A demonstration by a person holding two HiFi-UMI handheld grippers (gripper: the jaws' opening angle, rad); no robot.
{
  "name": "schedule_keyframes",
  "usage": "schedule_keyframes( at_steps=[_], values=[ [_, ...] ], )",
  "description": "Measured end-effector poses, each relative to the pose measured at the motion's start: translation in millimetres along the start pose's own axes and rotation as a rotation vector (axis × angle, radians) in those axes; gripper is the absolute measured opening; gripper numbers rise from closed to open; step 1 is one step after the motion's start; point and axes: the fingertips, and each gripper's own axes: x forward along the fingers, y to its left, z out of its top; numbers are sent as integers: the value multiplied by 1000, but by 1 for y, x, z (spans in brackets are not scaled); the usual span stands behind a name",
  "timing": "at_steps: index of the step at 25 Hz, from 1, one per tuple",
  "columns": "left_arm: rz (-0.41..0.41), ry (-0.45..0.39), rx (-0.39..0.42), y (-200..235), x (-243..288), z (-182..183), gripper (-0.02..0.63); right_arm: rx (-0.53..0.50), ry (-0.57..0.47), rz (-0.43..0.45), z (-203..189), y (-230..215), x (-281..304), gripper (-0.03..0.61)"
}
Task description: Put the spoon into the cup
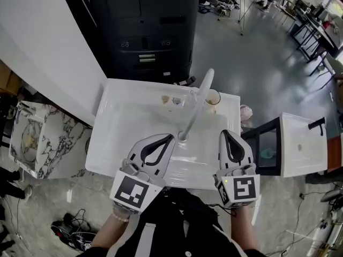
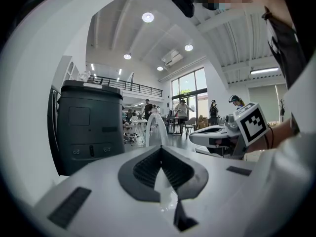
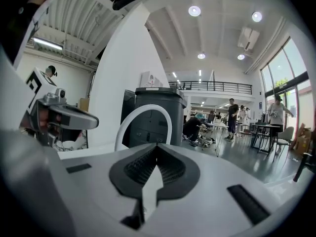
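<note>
A pale cup [image 1: 213, 97] stands on the back right rim of the white sink [image 1: 115, 143], just right of the tall white faucet [image 1: 199, 103]. Two small things lie at the far side of the basin; the greyish one [image 1: 175, 101] may be the spoon, but it is too small to tell. My left gripper [image 1: 170, 137] is shut and empty over the basin's near side, left of the faucet base. The right gripper [image 1: 224, 133] is shut and empty over the near right rim. The faucet arch [image 2: 157, 127] [image 3: 143, 120] rises beyond the left gripper [image 2: 160, 154] and the right gripper [image 3: 157, 149].
A dark bin-like cabinet [image 1: 144, 25] stands behind the sink. A white wall runs along the left, with a marble-patterned shelf [image 1: 32, 138] below it. A black-framed stand and a white tabletop [image 1: 303, 143] sit to the right. People and tables are far off.
</note>
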Motion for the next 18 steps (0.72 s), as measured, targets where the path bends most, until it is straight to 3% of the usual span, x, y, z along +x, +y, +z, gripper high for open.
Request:
schedule_keyframes(
  at_steps=[18],
  values=[
    [-23,-11,6,-5,2,1,-3,-6,-2,-15,1,2,-10,2]
  ],
)
